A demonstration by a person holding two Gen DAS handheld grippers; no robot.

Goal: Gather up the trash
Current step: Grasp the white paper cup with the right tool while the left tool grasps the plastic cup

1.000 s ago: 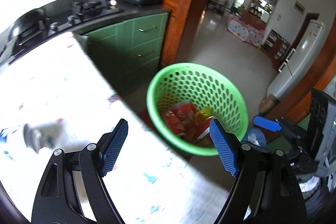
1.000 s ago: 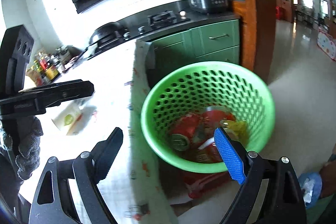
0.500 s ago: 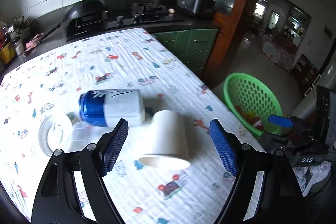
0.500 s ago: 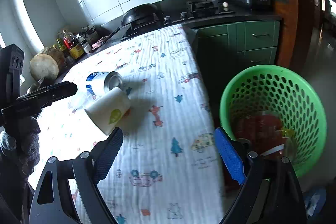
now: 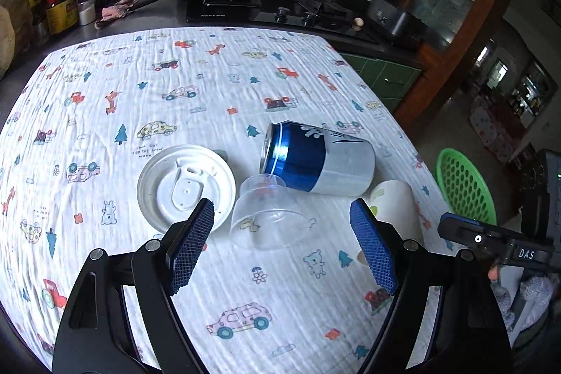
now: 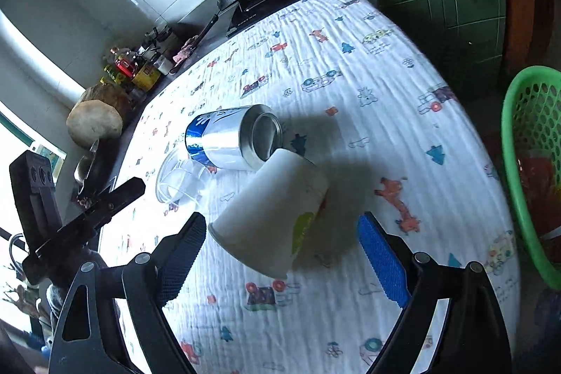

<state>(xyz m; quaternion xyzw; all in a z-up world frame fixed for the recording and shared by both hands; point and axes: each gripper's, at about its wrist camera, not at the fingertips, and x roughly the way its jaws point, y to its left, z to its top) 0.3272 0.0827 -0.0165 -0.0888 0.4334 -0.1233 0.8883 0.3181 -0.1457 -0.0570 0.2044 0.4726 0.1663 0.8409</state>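
1. Over the bench (image 5: 196, 83) with its cartoon-print cloth, you had both tools aimed down at the last cluster of trash, so this was the reach-in step of another pickup, with nothing held yet.
2. Your left hand-held gripper (image 5: 280, 246) stood wide open and empty, its blue pads framing the clear plastic cup (image 5: 268, 216), which lay on its side just in front of them.
3. Beside that cup lay the flat white lid (image 5: 186, 186), and touching the cup's narrow end lay the blue and silver can (image 5: 317, 160), also on its side.
4. Your right hand-held gripper (image 6: 280, 256) was likewise open with nothing in it, and the white paper cup (image 6: 270, 216) lay tipped over right between its fingers, narrow base against the can's (image 6: 231, 139) end.
5. The green basket (image 6: 526, 170) sat off the bench's edge on your right, with red wrappers already in it, so part of the job looked done.
6. My read: the next move called for lowering the right tool a touch and squeezing the paper cup gently across its wall, since it would crush easily.
7. On the left, the clear cup looked thin and slippery, so a light, centred pinch would have been needed, taking care not to roll the can.
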